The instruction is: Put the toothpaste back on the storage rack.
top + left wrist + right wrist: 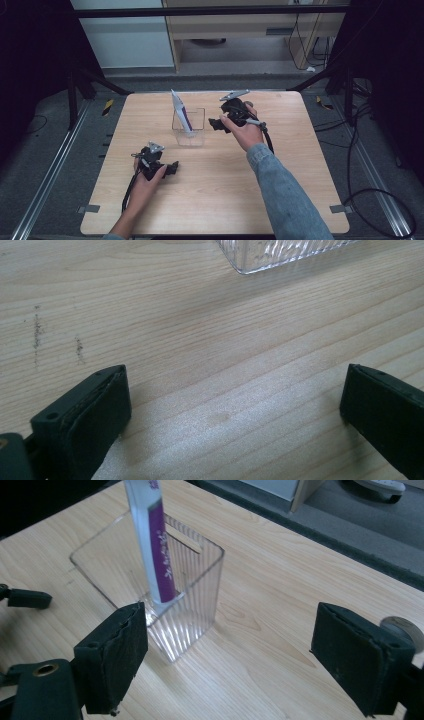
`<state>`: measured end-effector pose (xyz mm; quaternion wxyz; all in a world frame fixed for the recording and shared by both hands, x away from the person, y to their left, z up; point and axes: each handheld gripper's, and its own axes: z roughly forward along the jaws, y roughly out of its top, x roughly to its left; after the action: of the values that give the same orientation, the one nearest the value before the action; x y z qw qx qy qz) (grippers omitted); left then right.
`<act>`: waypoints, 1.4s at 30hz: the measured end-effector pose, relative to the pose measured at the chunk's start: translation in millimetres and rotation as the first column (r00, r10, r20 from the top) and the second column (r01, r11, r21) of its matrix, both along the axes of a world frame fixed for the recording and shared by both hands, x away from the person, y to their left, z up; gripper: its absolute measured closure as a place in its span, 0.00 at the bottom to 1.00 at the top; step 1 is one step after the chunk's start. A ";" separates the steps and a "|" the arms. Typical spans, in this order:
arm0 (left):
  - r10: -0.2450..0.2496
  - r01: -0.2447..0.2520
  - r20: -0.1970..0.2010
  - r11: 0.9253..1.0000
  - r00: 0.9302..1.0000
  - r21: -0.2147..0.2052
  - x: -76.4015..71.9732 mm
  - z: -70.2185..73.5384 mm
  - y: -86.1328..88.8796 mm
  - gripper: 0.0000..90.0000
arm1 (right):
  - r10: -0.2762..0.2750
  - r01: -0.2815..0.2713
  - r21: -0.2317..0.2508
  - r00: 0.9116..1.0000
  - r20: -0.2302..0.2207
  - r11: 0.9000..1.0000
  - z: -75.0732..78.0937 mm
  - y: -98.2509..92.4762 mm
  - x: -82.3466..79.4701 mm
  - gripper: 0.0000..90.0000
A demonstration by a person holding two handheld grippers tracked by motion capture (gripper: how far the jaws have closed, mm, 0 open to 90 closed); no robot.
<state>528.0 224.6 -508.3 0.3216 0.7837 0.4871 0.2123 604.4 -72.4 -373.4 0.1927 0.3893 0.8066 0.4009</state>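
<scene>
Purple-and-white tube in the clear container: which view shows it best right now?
The right gripper view: the tube stands leaning inside the clear container, close, with its print and lower end visible. The high view shows the tube whole but small. The left gripper view catches just a corner of the container.

Ribbed clear plastic box (190,595); wood-grain table (280,630)

A clear ribbed container (189,129) stands near the middle of the wooden worktop (215,190), with a white and purple tube (181,114) leaning upright inside it; the right hand-held gripper (216,123) hangs just beside the container on its right, nothing between its jaws; the left hand-held gripper (172,166) rests low on the worktop, nearer the person, apart from the container, its cable trailing back.
</scene>
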 end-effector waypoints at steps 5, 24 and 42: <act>0.000 0.000 0.000 1.000 1.000 0.000 0.0 0.0 0.0 0.00 | -0.021 0.021 -0.029 1.000 0.010 0.999 -7.5 -11.4 -2.3 0.17; 0.000 0.000 0.000 1.000 1.000 0.000 0.0 0.0 -0.1 0.00 | -0.062 0.062 -0.045 0.998 0.018 0.997 -16.2 -50.0 -10.3 0.17; 0.000 0.000 0.001 1.000 1.000 -0.001 0.0 -0.1 -0.1 0.00 | -0.109 0.110 -0.073 0.994 0.014 0.991 -35.6 -91.1 -21.8 0.17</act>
<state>528.0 224.6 -508.3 0.3222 0.7835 0.4872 0.2122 582.6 -163.5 -409.0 0.2327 0.4234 0.7973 0.3618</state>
